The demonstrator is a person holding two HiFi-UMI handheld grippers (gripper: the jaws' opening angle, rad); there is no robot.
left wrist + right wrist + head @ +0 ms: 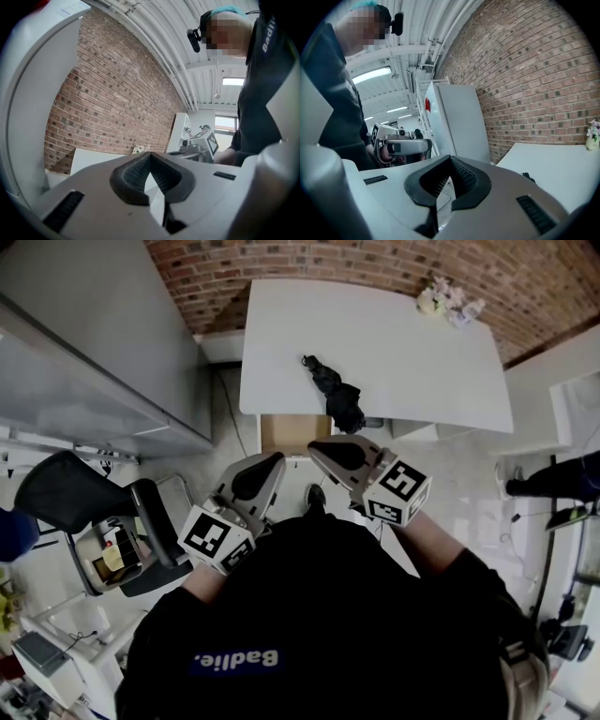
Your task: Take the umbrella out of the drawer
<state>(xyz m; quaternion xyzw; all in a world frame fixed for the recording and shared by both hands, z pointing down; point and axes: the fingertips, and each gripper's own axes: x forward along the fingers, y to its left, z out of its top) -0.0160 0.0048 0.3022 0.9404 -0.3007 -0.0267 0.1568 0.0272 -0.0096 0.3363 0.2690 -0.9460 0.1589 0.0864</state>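
The black folded fabric umbrella (336,395) lies on the white rectangular desk (403,343), close to its near edge and angled from far-left to near-right. It is out of the wooden-bottomed open drawer (286,432), which juts from under the desk's near edge just left of the umbrella. What shows of the drawer's floor is bare. Judged from this, the removal itself looks done, with the umbrella set down flat on the desk, where it will not roll off.

The left claw (265,468) is held near the person's body, its dark ribbed pads meeting at the tips with nothing between them. The right claw (330,452) is beside it, also closed and empty, its nose just short of the umbrella's near end but apart from it. Both are held low and close in, away from the desk, which fits hands that have no work on the umbrella at this moment.

At the far right corner of the desk stands a small bunch of pale flowers (446,298), well apart from the umbrella. A red brick wall (328,259) runs behind the desk.
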